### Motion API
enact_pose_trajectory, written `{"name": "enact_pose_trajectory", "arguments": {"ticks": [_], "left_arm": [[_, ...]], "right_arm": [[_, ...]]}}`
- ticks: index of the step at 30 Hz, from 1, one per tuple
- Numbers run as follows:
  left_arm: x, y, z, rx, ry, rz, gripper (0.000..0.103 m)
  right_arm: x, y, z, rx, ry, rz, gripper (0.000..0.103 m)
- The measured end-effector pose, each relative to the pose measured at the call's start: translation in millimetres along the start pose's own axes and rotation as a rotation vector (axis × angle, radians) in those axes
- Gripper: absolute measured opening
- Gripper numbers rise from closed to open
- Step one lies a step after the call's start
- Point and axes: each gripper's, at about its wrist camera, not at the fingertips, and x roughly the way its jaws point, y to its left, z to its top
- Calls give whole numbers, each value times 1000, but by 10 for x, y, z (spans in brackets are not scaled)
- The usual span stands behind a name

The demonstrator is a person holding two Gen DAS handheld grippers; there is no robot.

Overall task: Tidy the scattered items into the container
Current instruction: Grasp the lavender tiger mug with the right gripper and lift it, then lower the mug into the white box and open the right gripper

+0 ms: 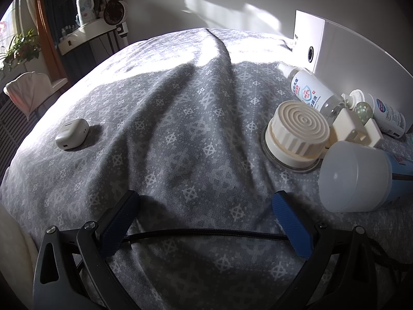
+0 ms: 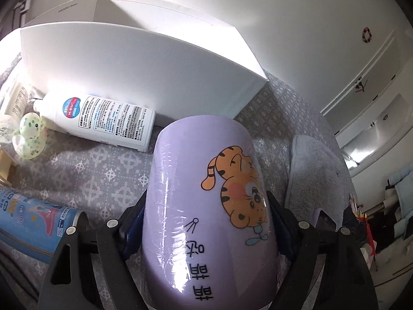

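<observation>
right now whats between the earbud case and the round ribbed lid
Nothing but bare patterned bedspread, creased and partly in shadow. The left wrist view shows the earbud case far left and the ribbed lid at right, with no item between them.

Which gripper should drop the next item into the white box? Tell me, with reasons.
Right. The right gripper already has its jaws shut on the purple tiger cup, and the white box lies directly ahead. The left gripper is open and empty over bare bedspread.
</observation>
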Motion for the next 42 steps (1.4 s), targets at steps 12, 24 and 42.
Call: {"name": "enact_pose_trajectory", "arguments": {"ticks": [12, 24, 42], "left_arm": [[5, -5, 5, 0, 0, 0, 103], [5, -8, 7, 0, 0, 1, 103], [6, -9, 10, 0, 0, 1, 103]], "right_arm": [[-1017, -149, 534, 144, -348, -34, 81], [-485, 257, 1860, 114, -427, -2, 81], [-244, -19, 886, 234, -315, -43, 103]]}}
